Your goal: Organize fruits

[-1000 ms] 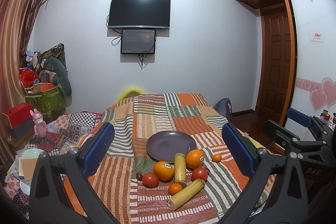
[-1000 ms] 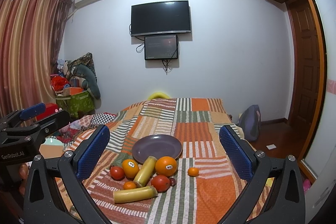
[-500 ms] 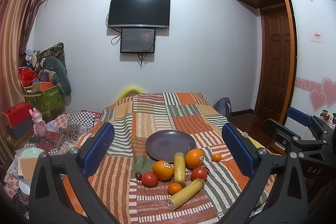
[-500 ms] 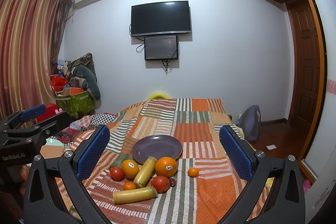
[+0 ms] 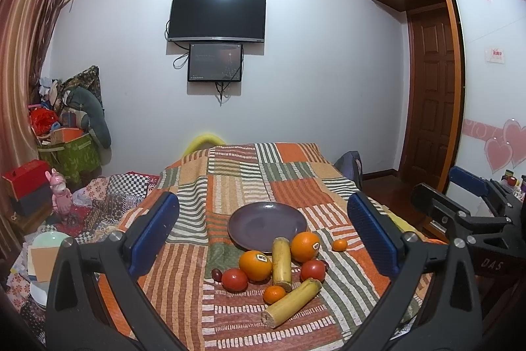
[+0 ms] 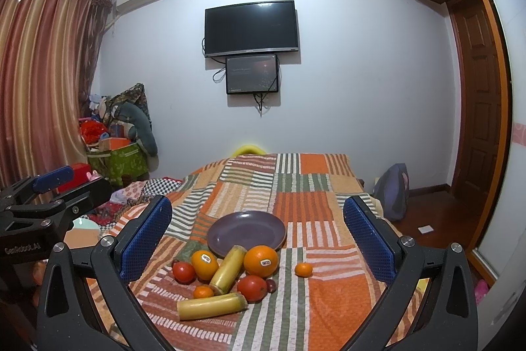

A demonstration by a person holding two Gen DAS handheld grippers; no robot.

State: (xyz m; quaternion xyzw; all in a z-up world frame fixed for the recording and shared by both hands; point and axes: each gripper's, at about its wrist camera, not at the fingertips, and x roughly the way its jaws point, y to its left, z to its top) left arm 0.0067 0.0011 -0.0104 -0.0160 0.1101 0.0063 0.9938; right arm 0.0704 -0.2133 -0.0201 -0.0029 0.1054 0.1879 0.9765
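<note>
An empty purple plate (image 5: 267,224) (image 6: 246,232) lies on a striped patchwork cloth (image 5: 230,186) (image 6: 296,206). In front of it lie two large oranges (image 5: 255,264) (image 6: 261,260), two tomatoes (image 5: 234,280) (image 6: 251,288), two yellow banana-like pieces (image 5: 292,302) (image 6: 212,306), small tangerines (image 5: 339,244) (image 6: 303,269) and a dark grape (image 5: 216,274). My left gripper (image 5: 263,239) is open and empty above the near edge. My right gripper (image 6: 256,239) is open and empty too, and shows at the right of the left wrist view (image 5: 466,219).
A TV (image 5: 217,15) and a smaller screen hang on the far wall. Bags and boxes (image 5: 69,140) pile up at the left by a curtain. A wooden door (image 5: 430,101) and a wardrobe stand at the right. A bag (image 6: 391,193) sits on the floor.
</note>
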